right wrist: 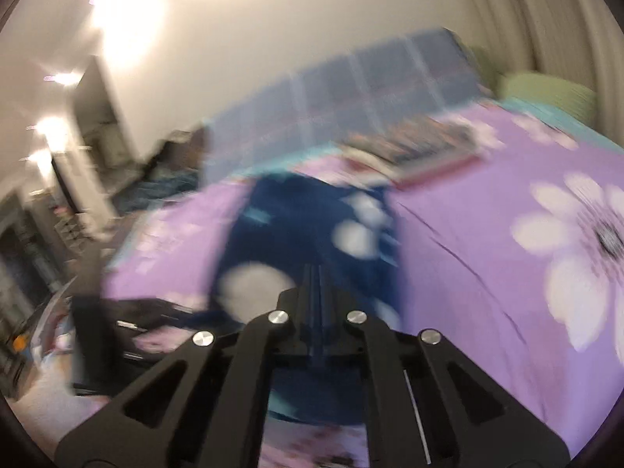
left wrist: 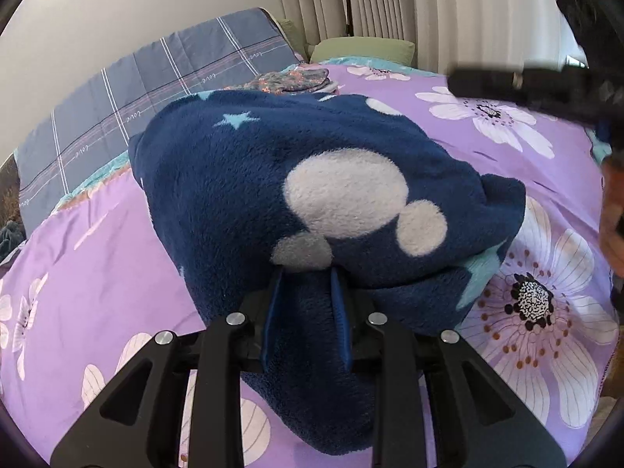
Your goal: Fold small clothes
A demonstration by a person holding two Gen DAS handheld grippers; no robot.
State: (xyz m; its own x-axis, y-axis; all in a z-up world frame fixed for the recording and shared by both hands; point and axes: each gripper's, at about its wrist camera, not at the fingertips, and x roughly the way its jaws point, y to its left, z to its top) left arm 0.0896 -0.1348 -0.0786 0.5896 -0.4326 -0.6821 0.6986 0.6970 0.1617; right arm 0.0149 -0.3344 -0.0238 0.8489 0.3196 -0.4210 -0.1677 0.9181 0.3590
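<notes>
A navy fleece garment [left wrist: 343, 195] with white blobs and pale blue stars lies bunched on the purple flowered bedspread [left wrist: 97, 257]. My left gripper [left wrist: 307, 273] is shut on a thick fold at its near edge, with the blue fingers [left wrist: 273, 312] pressing the fleece from both sides. In the blurred right wrist view the same garment [right wrist: 304, 226] lies below my right gripper [right wrist: 316, 273], whose fingers are shut together with no cloth visible between them. The right gripper's blurred black body [left wrist: 526, 80] hangs above the bed at the upper right of the left wrist view.
A stack of folded patterned clothes [left wrist: 296, 80] [right wrist: 413, 144] lies beyond the fleece. A grey-blue plaid cover [left wrist: 156, 85] stands against the wall, and a green pillow [left wrist: 362, 48] sits by the curtains [left wrist: 390, 0]. The bed's left side drops to a cluttered floor [right wrist: 46, 351].
</notes>
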